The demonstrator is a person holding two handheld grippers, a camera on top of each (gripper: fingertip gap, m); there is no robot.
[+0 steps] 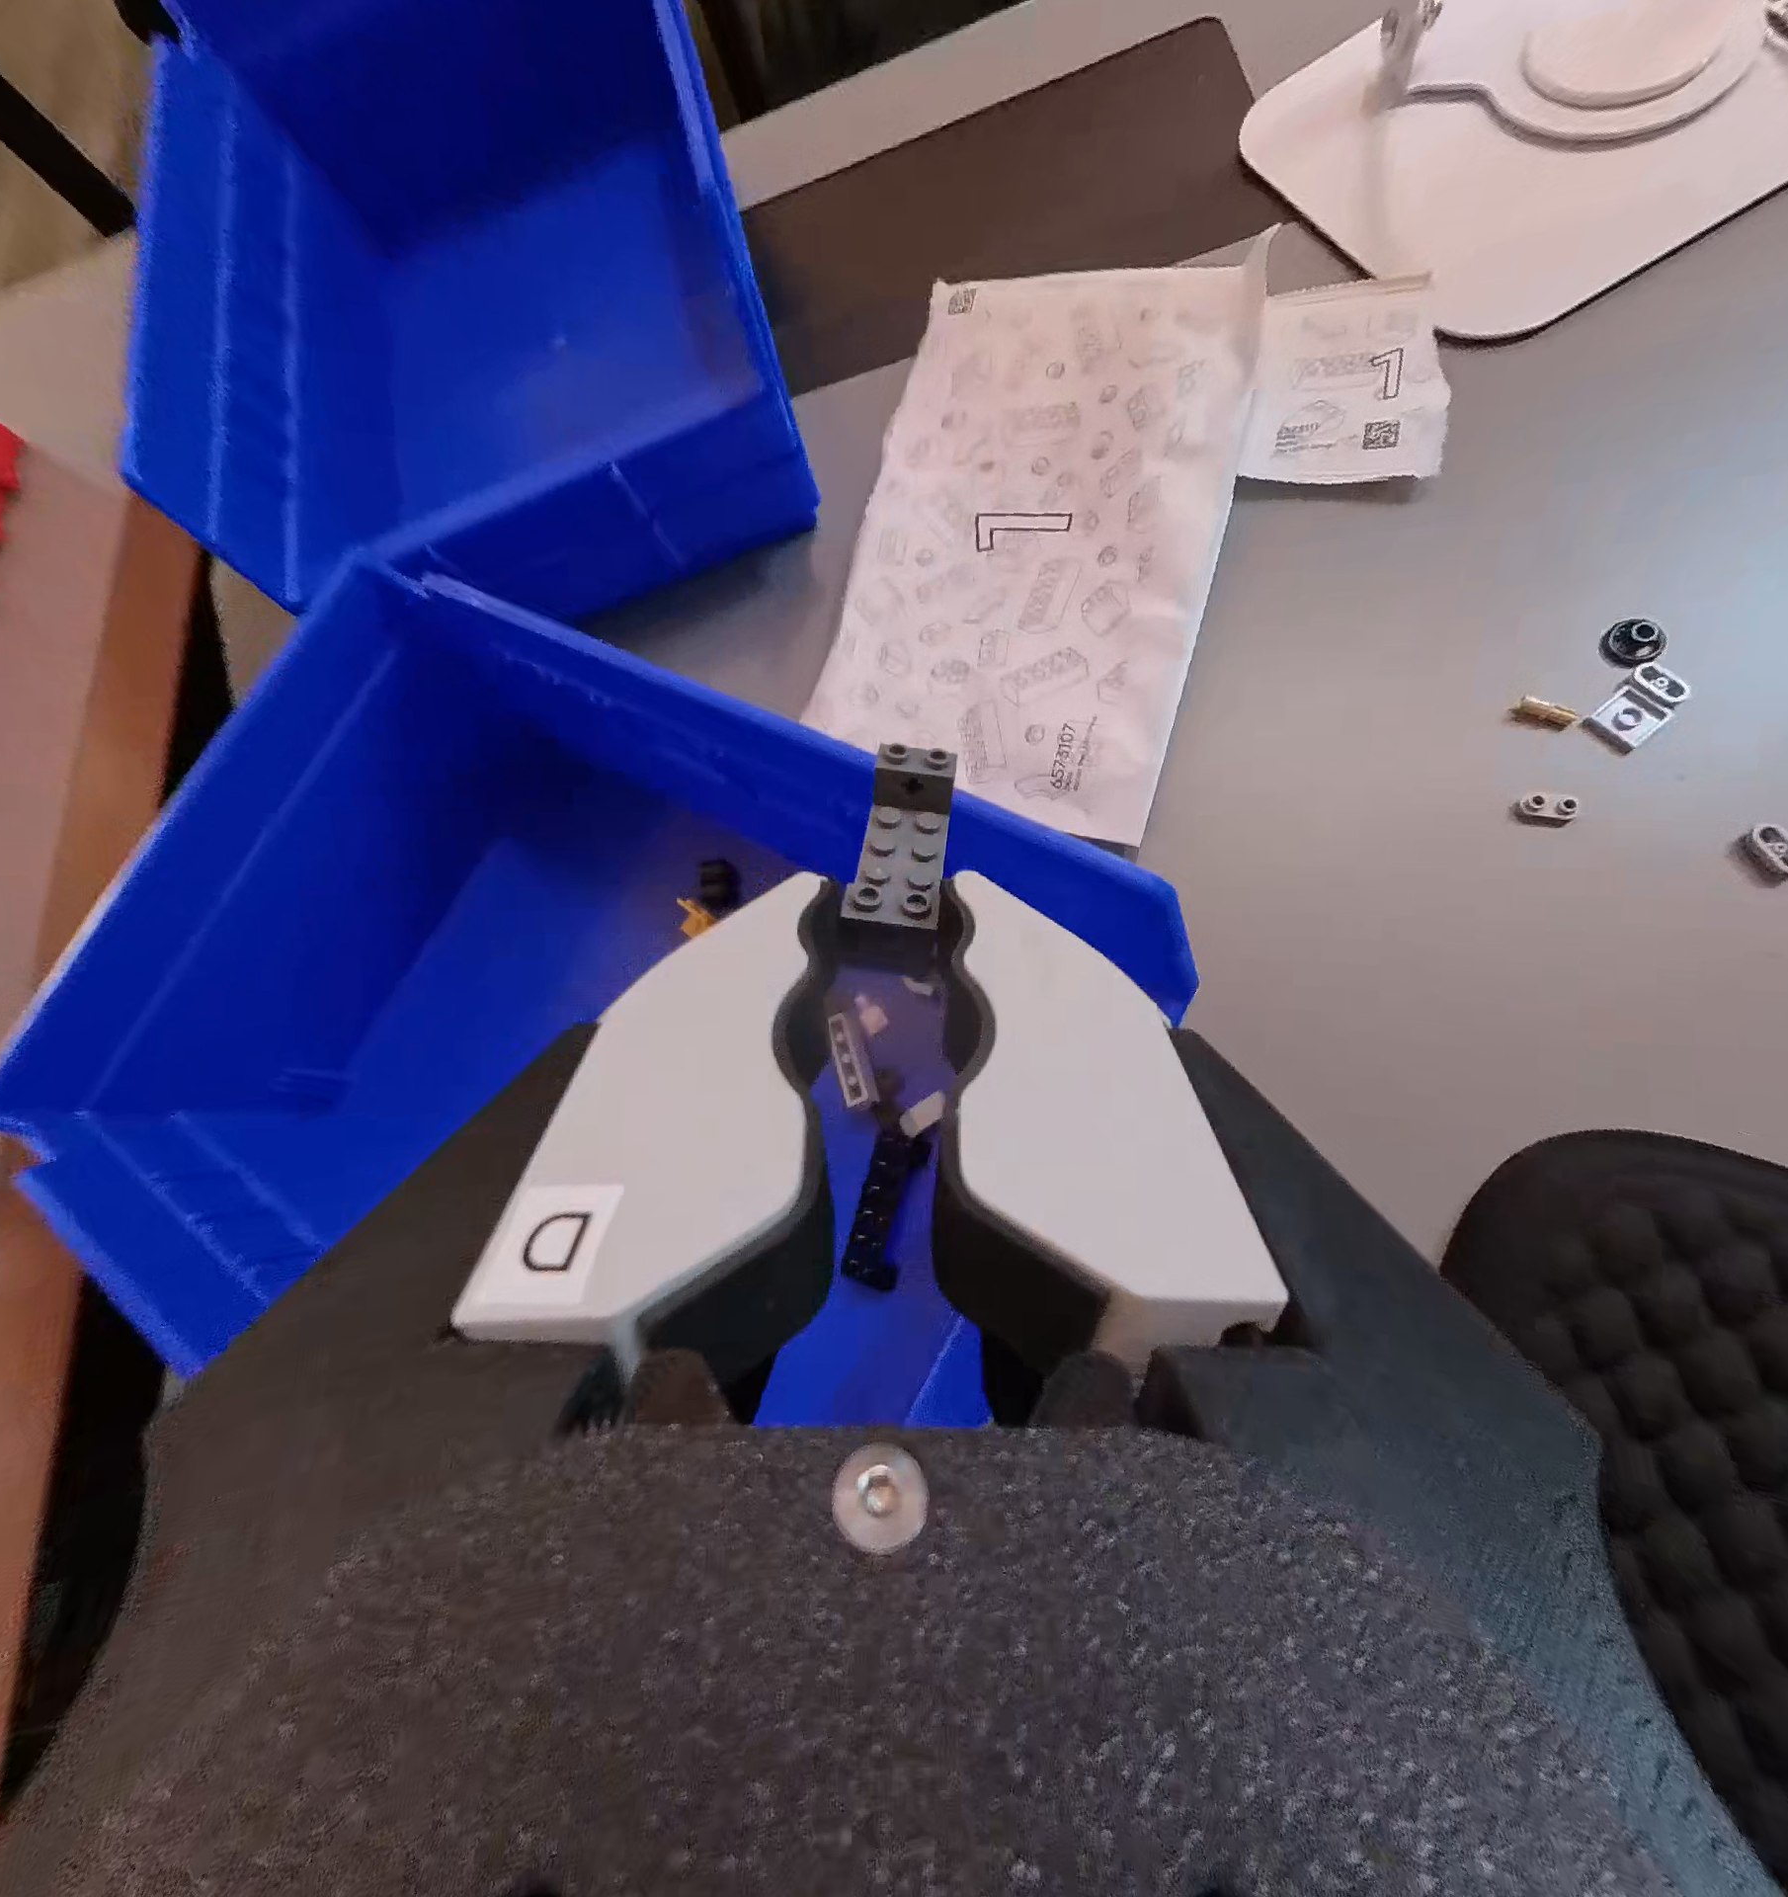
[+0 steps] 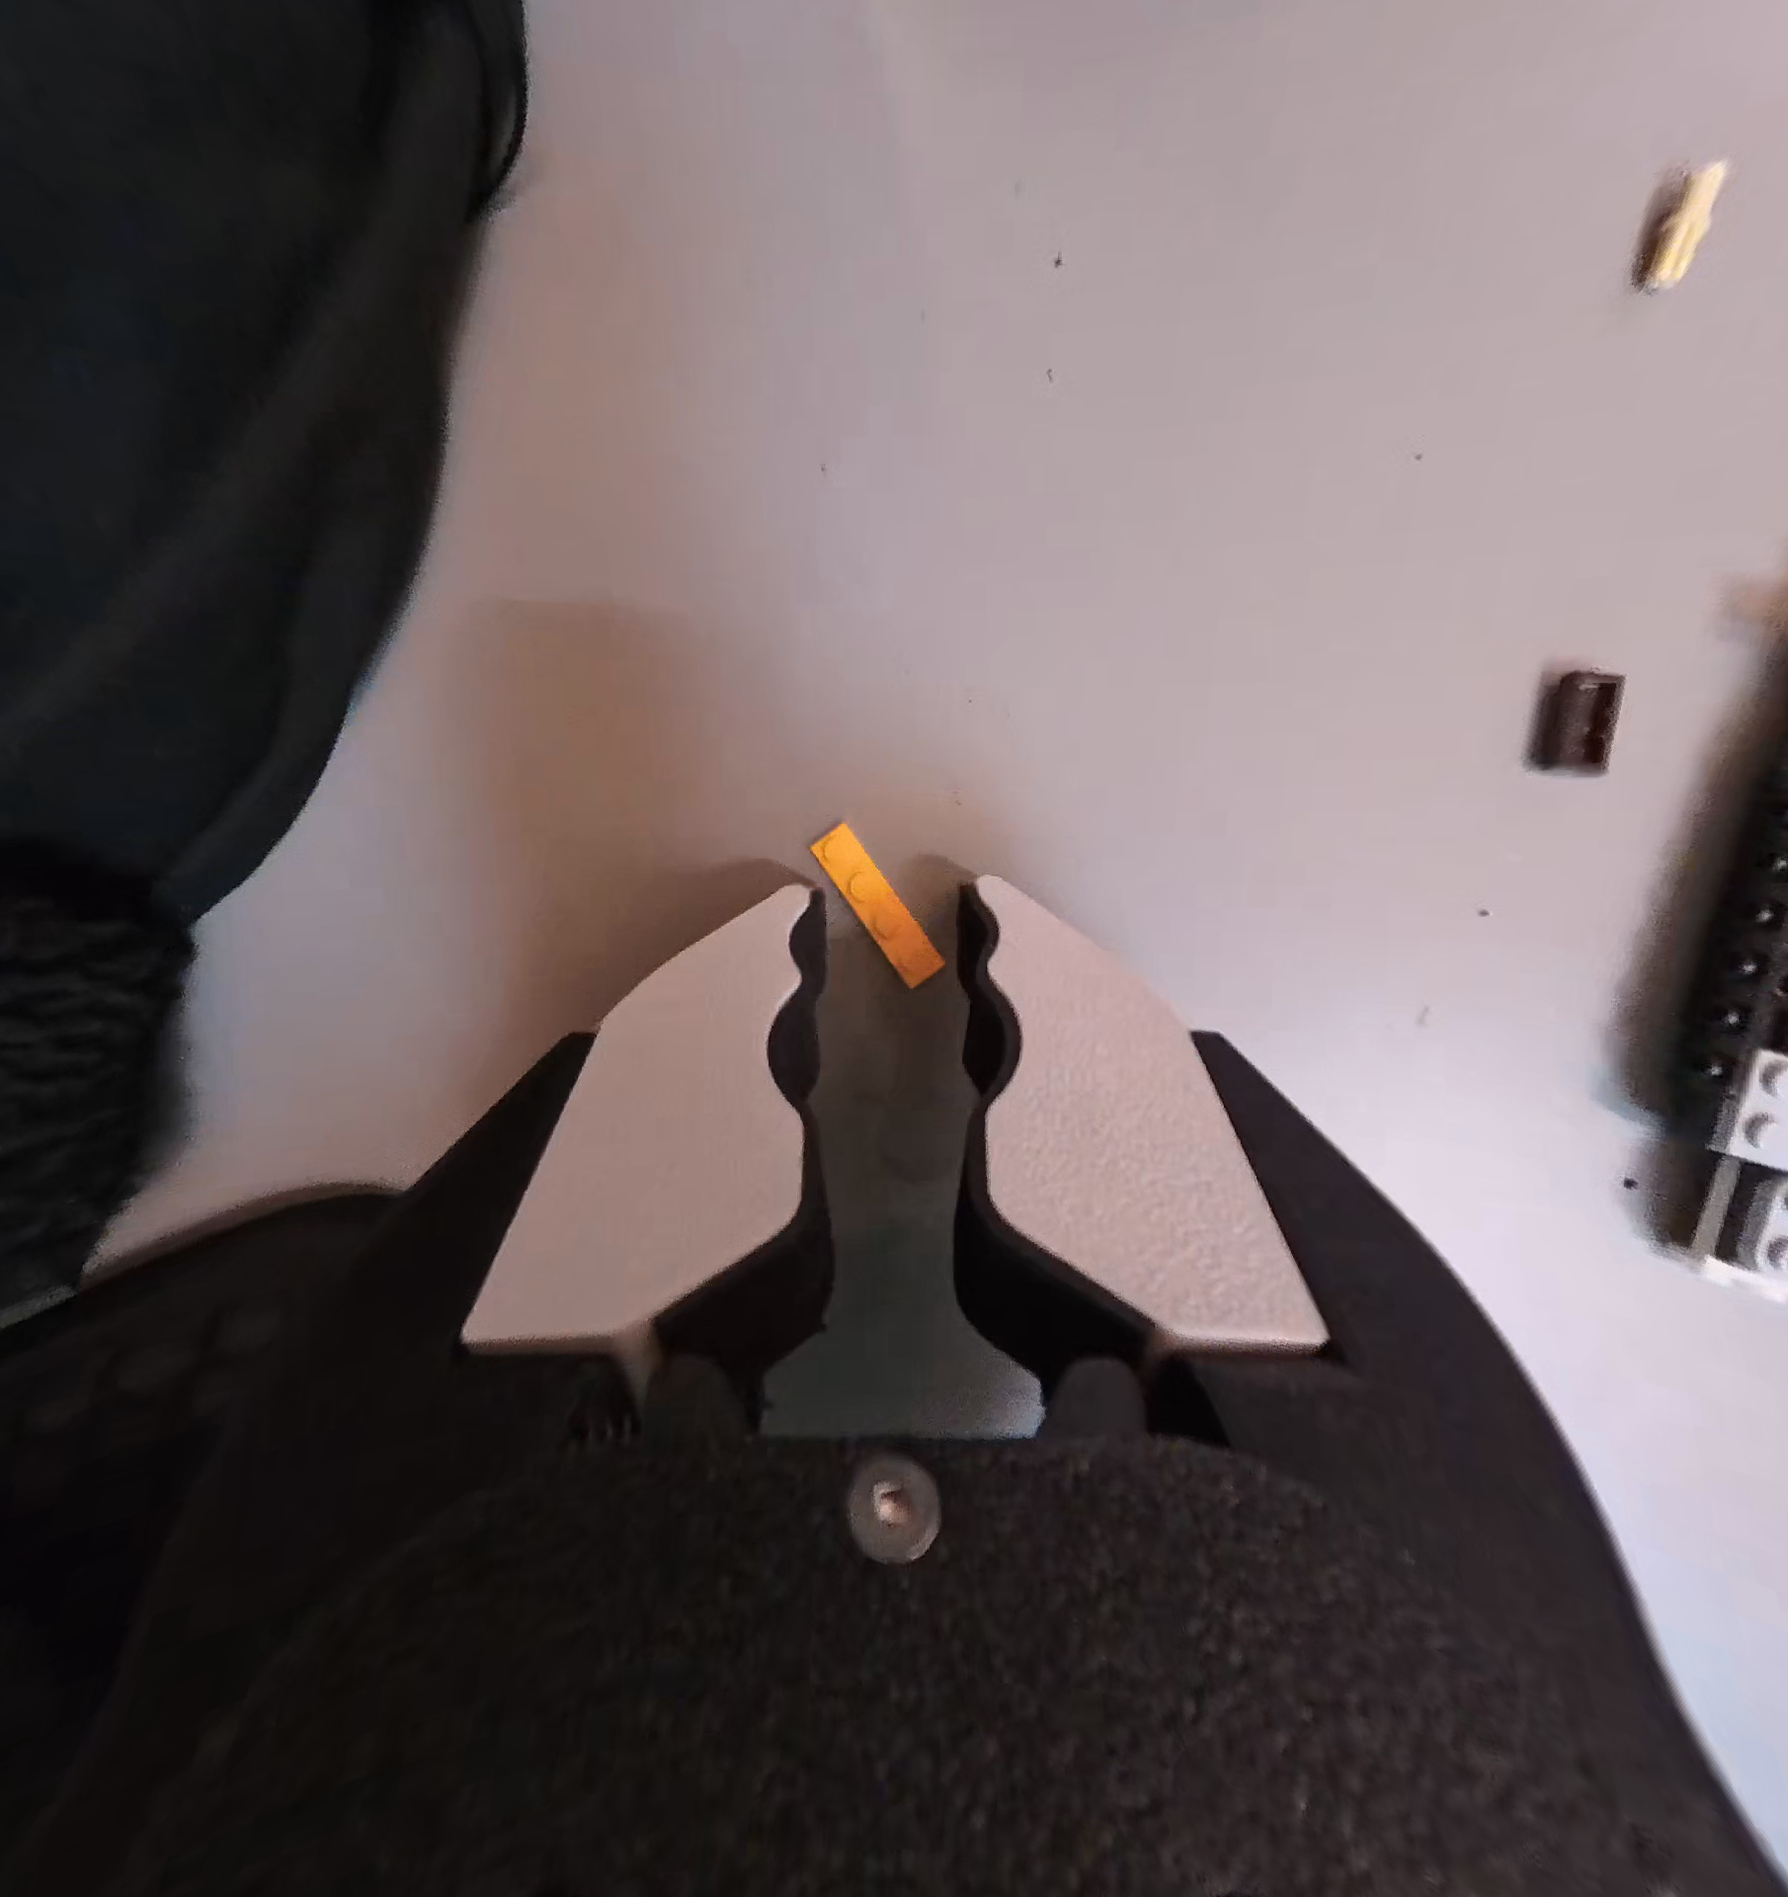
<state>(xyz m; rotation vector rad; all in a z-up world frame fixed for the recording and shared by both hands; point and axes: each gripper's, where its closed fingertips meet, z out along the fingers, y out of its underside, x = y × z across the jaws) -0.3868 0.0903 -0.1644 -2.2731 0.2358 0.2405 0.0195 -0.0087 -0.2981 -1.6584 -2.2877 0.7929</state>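
In the left wrist view my left gripper (image 1: 888,908) is shut on a dark grey brick assembly (image 1: 900,842), a studded plate with a small block on its far end. It holds the assembly above a blue bin (image 1: 377,924) with several small bricks (image 1: 869,1057) on its floor. In the right wrist view my right gripper (image 2: 888,898) is open just above the grey table (image 2: 1075,462). A flat orange plate (image 2: 877,905) lies slantwise on the table between the fingertips. Neither pad touches it.
A second blue bin (image 1: 459,339) stands behind the first. Two printed paper bags (image 1: 1034,534) lie beside it, with small loose parts (image 1: 1629,708) to the right. A black mesh pad (image 1: 1670,1386) is near right. A black-and-white brick build (image 2: 1783,975) and a dark brick (image 2: 1575,721) lie right. My right fingertips sit around 45 cm from my left ones.
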